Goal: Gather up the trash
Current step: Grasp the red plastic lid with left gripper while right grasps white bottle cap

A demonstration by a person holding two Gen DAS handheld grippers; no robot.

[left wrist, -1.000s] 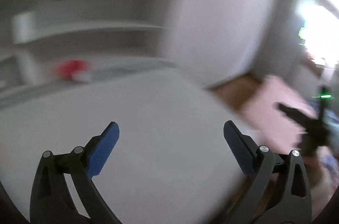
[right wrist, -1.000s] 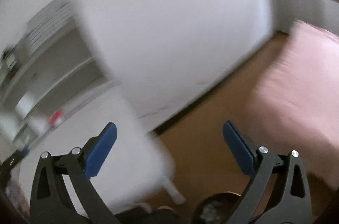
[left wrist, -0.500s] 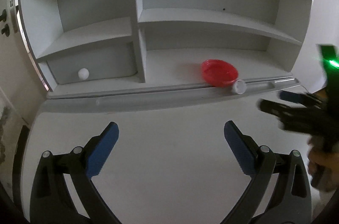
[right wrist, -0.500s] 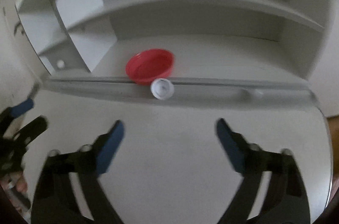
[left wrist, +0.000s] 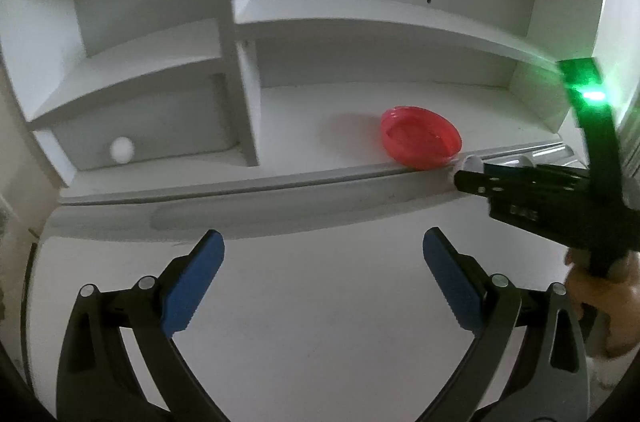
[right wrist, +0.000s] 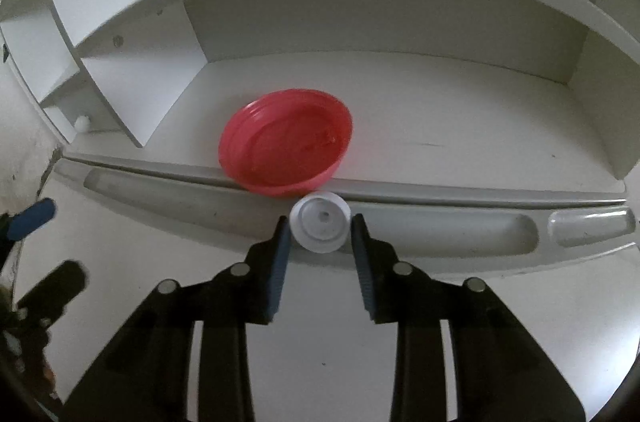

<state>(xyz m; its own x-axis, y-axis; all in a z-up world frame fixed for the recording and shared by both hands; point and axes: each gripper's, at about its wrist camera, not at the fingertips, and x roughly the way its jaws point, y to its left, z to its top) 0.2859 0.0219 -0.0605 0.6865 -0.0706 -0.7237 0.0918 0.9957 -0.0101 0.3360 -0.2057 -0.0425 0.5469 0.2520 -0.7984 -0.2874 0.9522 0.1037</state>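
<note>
A small white cap [right wrist: 320, 227] lies in the desk's pen groove, just in front of a red plastic lid [right wrist: 286, 148] on the lower shelf. My right gripper [right wrist: 318, 228] has its blue pads on either side of the cap, narrowed around it; contact is unclear. In the left wrist view the red lid [left wrist: 420, 137] and the cap [left wrist: 472, 164] show at right, with the right gripper [left wrist: 464, 178] reaching to the cap. My left gripper [left wrist: 322, 256] is open and empty above the white desk [left wrist: 320, 322].
A white shelf unit [left wrist: 240, 62] with dividers stands behind the desk. A small white ball [left wrist: 121, 149] sits in its lower left compartment. The groove [right wrist: 440, 226] runs along the desk's back edge. A wall is at far left.
Both grippers swung from the room toward the desk. The right gripper moved forward to the white cap and its fingers narrowed around it. The left gripper stayed open.
</note>
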